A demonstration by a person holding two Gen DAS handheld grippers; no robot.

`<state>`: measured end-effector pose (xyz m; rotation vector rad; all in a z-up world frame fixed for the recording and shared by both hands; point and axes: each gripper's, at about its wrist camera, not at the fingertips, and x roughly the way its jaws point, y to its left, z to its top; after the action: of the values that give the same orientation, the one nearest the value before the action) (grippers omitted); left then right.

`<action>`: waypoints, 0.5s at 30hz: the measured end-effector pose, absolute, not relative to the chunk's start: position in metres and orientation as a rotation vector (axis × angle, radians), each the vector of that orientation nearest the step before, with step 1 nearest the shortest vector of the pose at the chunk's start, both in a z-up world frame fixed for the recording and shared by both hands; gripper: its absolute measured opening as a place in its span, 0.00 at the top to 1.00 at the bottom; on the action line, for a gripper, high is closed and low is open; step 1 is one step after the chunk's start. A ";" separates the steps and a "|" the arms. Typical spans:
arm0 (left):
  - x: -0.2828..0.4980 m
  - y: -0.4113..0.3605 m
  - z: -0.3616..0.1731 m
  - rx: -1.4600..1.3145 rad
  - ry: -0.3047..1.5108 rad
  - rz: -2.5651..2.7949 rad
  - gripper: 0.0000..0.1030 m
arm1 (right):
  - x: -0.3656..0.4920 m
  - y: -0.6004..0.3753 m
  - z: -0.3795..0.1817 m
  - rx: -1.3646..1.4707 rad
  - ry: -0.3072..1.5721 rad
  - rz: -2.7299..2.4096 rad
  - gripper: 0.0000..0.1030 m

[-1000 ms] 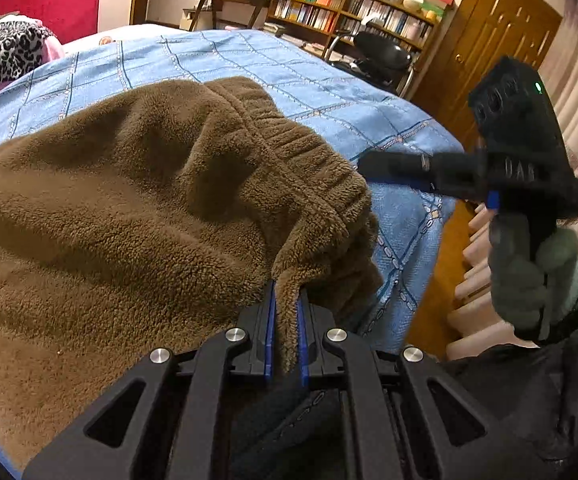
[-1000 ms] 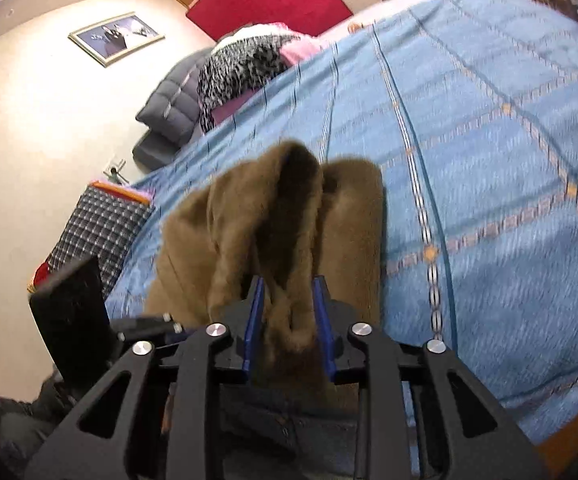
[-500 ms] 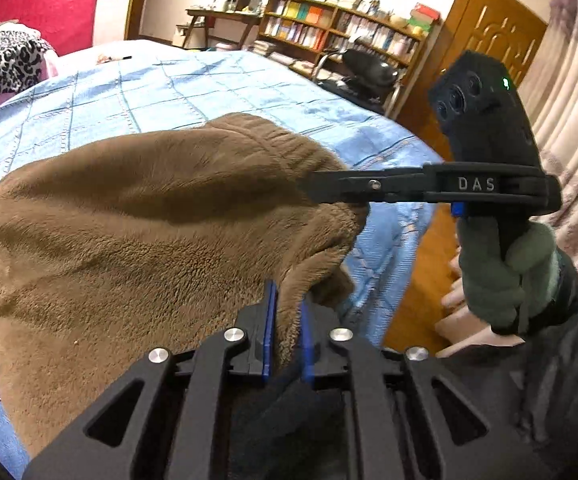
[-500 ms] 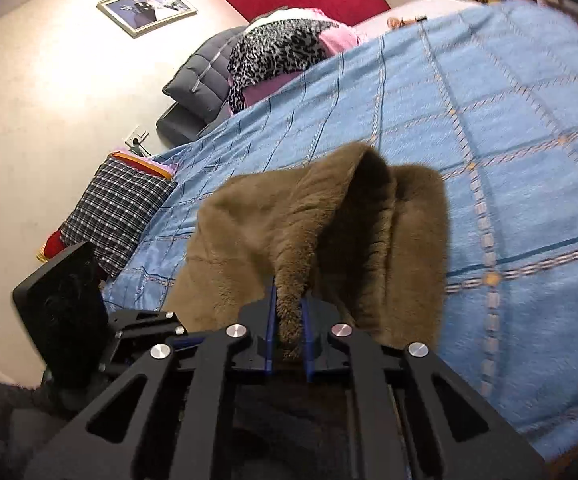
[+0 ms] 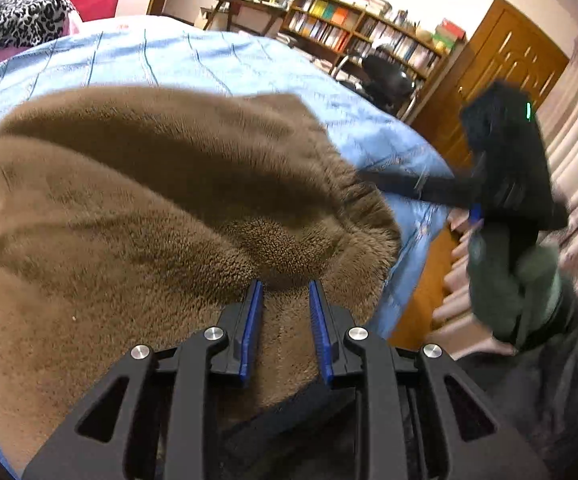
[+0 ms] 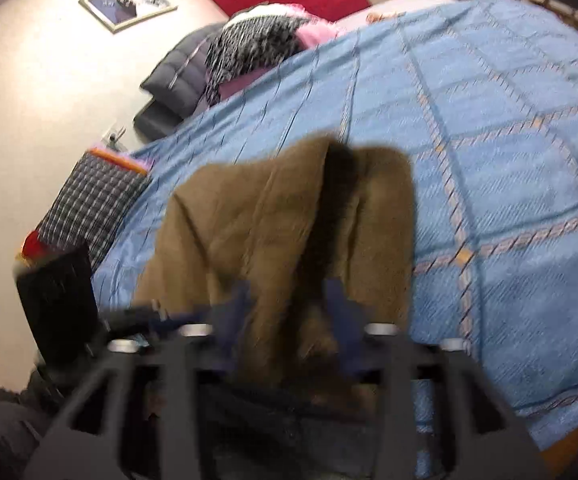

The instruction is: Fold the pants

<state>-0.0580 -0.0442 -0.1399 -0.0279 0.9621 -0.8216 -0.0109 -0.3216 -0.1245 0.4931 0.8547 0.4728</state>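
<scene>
Both tools have let go since half a second ago: your left tool (image 5: 285,312) now stands with its jaws apart over the brown pants (image 5: 137,216), and your right tool (image 6: 289,304), blurred, also shows its jaws spread. You have the pants lying folded on the blue bed (image 6: 489,128), near its edge.

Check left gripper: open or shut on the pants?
Open. In the left wrist view the left gripper shows a clear gap between its blue pads, with the brown pants lying loose between them on the bed.
</scene>
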 end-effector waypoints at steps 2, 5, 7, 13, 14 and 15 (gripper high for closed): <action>-0.062 -0.042 -0.139 -0.036 0.958 -0.822 0.76 | -0.001 -0.330 -0.122 0.531 0.818 0.462 0.22; -0.068 -0.046 -0.138 -0.014 0.947 -0.813 0.76 | 0.026 -0.332 -0.132 0.626 0.848 0.470 0.22; -0.070 -0.048 -0.137 0.004 0.939 -0.811 0.74 | 0.040 -0.330 -0.146 0.688 0.898 0.487 0.22; -0.067 -0.053 -0.138 -0.006 0.938 -0.818 0.72 | 0.046 -0.313 -0.165 0.697 0.971 0.521 0.23; -0.067 -0.052 -0.138 -0.007 0.938 -0.819 0.72 | 0.046 -0.311 -0.165 0.688 0.970 0.524 0.24; -0.066 -0.052 -0.138 -0.007 0.938 -0.820 0.72 | 0.045 -0.309 -0.164 0.672 0.970 0.535 0.32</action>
<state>-0.0659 -0.0516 -0.1379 -0.0073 0.9382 -0.8197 0.0452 -0.3086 -0.1641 0.6720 0.9703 0.5350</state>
